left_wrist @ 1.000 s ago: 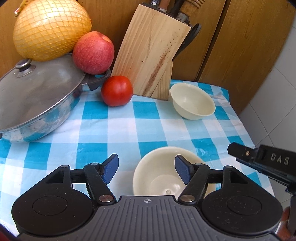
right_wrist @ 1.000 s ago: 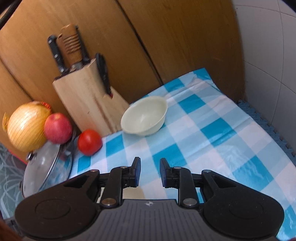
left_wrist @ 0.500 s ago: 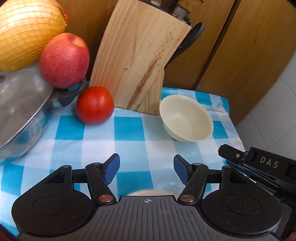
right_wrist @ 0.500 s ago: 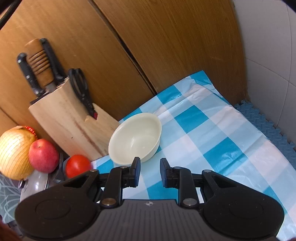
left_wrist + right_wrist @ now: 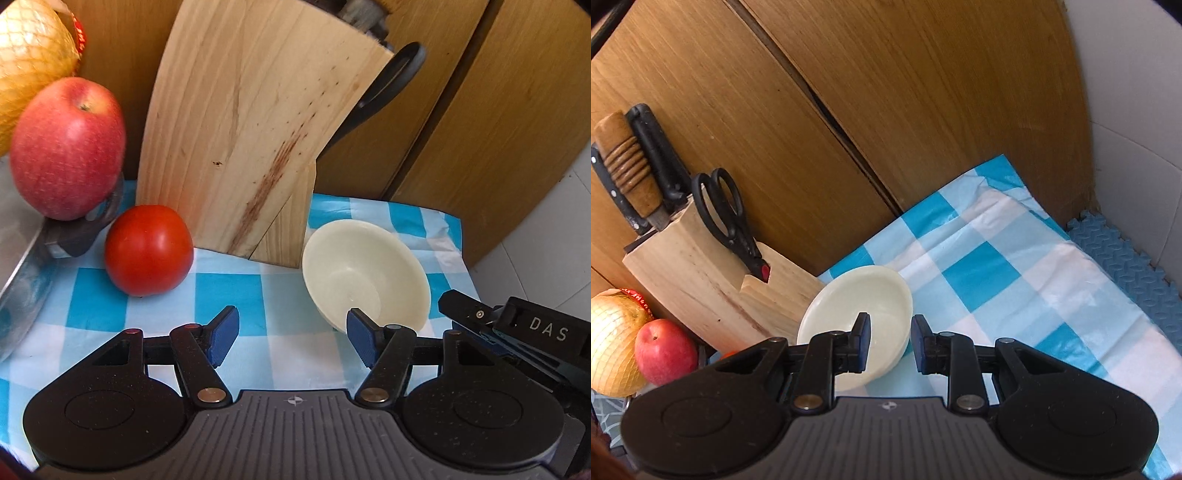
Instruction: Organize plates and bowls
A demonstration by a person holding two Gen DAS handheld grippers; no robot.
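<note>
Checked tablecloth point(image 5: 236, 291), cream bowl point(image 5: 365, 273) beside knife block point(image 5: 251, 125), right claw point(image 5: 888, 341) near

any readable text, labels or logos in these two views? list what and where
"DAS": white letters on the black body of the right gripper, seen at the right edge of the left wrist view.
Small round compass-like emblem, no letters, on the grey housing of the left gripper; the same emblem shows in the right wrist view.
Red tag on the netted yellow fruit: print too blurred to read.
Nothing else legible.
</note>
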